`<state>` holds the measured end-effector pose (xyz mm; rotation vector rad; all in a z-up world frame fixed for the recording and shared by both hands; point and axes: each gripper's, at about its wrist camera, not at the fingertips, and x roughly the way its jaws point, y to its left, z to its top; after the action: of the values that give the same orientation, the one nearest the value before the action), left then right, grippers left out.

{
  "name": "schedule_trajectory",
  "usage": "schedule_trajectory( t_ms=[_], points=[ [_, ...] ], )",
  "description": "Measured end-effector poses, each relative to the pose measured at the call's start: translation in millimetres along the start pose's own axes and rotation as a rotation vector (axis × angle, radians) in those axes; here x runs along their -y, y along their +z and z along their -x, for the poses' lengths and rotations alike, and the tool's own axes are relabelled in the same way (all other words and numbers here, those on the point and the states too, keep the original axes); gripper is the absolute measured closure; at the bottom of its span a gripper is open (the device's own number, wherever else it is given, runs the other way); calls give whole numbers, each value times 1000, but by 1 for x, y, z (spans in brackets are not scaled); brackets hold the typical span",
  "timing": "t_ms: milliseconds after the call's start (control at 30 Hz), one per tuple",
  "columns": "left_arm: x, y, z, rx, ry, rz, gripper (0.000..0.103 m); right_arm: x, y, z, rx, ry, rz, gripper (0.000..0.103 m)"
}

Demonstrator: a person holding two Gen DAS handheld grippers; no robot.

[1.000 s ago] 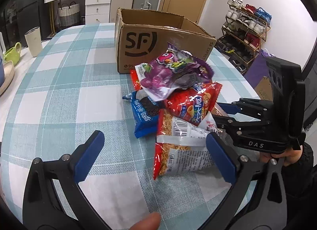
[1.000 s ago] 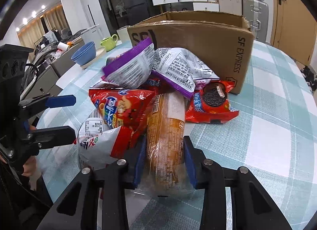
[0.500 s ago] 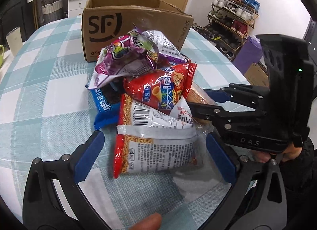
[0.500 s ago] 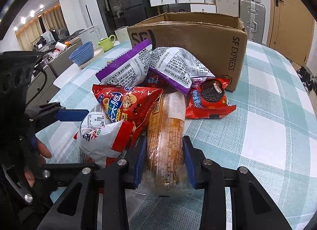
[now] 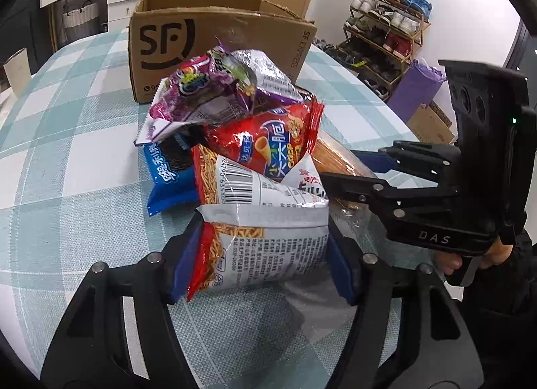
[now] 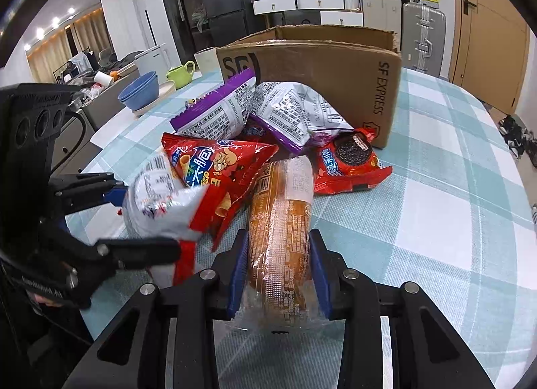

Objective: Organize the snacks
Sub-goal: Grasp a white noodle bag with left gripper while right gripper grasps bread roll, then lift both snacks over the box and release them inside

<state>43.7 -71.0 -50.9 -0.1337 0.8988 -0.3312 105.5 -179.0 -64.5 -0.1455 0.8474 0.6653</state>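
The noodle-snack bag (image 5: 265,244) lies at the near edge of the snack pile on the checked tablecloth (image 5: 67,167), its long axis running away from the left gripper (image 5: 260,255), whose jaws have just been closing and now press its two sides. Just beside it on the right, the clear-wrapped biscuit roll (image 6: 280,238) also points lengthwise toward the SF cardboard box (image 6: 322,77), pinched at its near end by the right gripper (image 6: 278,271). Both must travel forward and up over the box's near wall. The red crisp bag (image 5: 268,141) leans on the noodle bag and would likely slide; purple packets (image 5: 208,94) and Oreo packs (image 6: 352,161) crowd the way.
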Motion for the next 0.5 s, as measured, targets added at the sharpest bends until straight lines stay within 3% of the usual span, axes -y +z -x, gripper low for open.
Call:
schedule_trajectory(
  t_ms=[500],
  points=[
    [-23,8,51,126,34,51,40,-2,-2,46,129,2,-15,68]
  ],
)
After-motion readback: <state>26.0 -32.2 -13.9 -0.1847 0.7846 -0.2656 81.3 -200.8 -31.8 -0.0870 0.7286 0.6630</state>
